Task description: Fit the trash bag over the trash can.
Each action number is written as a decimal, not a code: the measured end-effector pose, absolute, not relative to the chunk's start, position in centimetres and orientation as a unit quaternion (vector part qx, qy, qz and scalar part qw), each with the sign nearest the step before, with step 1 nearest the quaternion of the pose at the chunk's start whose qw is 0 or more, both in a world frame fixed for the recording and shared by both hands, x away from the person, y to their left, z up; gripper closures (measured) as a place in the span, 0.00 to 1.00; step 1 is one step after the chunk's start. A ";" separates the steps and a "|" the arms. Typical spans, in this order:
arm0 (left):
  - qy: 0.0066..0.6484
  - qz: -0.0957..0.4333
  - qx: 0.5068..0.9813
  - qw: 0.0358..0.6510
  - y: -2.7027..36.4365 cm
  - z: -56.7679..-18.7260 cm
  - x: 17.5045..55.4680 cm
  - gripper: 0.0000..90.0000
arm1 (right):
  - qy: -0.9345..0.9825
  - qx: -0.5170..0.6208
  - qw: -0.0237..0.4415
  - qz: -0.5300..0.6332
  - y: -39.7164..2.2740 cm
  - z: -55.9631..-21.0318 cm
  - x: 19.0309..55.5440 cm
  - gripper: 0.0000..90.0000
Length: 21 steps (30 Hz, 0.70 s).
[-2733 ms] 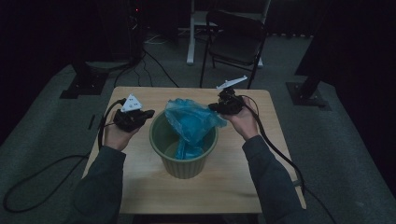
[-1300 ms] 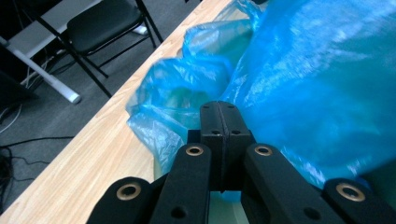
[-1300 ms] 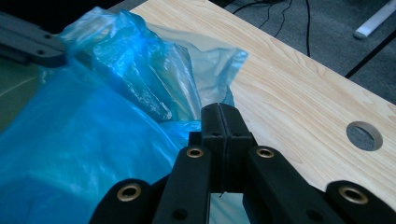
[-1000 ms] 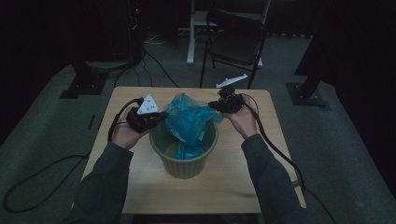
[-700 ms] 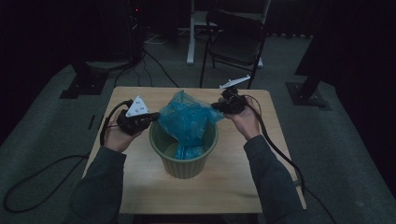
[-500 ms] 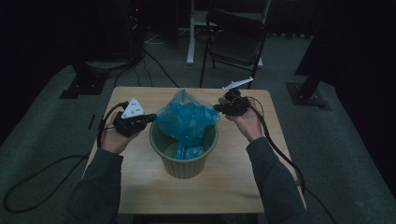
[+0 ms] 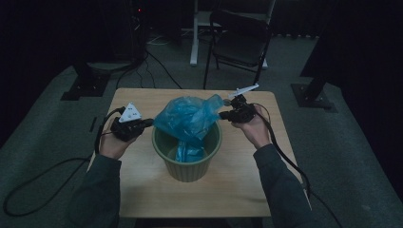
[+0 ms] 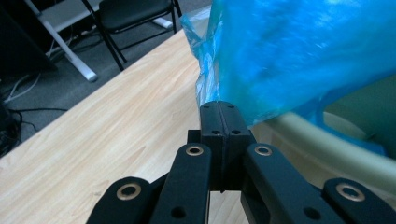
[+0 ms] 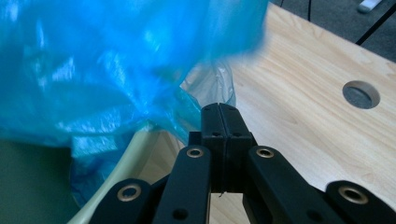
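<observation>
A thin, crinkled blue plastic bin bag (image 7: 187, 118) hangs partly inside a round pale-green plastic waste bin (image 7: 187, 164) that stands in the middle of a light wooden table (image 7: 142, 190), its lower part down in the bin and its upper part billowing above the rim. The left gripper (image 7: 148, 123) has its black jaws pressed tight together on the bag's edge at the bin's left side; in the left gripper view the film (image 8: 299, 56) runs into the seam between the closed jaws of that gripper (image 8: 220, 112), just above the bin's rim (image 8: 327, 144). The right gripper (image 7: 223, 115) is likewise clamped shut on the opposite edge, and the right gripper view shows a translucent fold of the bag (image 9: 116, 65) pinched at the tips of that gripper (image 9: 219, 112). The step in hand looks like spreading the bag's mouth open to line the bin. The next move would call for drawing both pinched edges apart and down over the rim on each side, keeping the grip firm so the slippery film does not pull free or tear.
</observation>
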<state>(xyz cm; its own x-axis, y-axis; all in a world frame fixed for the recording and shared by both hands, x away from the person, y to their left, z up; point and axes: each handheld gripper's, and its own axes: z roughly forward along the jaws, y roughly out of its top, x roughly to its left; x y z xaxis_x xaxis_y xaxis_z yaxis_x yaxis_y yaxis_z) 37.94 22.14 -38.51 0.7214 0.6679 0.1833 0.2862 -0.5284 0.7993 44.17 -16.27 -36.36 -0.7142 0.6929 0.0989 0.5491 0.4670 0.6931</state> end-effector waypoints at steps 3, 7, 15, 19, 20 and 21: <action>0.290 0.229 0.835 0.407 22.7 -39.0 37.8 1.00 | 0.854 0.357 0.086 0.370 -16.5 -36.8 43.6 1.00; 0.291 0.224 0.833 0.414 23.0 -39.1 37.5 1.00 | 0.851 0.353 0.079 0.380 -17.0 -36.8 42.9 1.00; 0.285 0.209 0.831 0.429 23.0 -39.7 36.0 1.00 | 0.851 0.336 0.065 0.399 -17.8 -37.3 40.8 1.00; 0.282 0.204 0.832 0.431 22.8 -39.9 35.7 1.00 | 0.853 0.333 0.061 0.398 -17.8 -37.7 40.5 1.00; 0.282 0.201 0.831 0.435 22.8 -40.0 35.7 1.00 | 0.852 0.332 0.058 0.401 -17.8 -37.8 40.3 1.00; 0.282 0.199 0.830 0.437 22.8 -40.0 35.6 1.00 | 0.852 0.331 0.058 0.401 -17.8 -37.9 40.2 1.00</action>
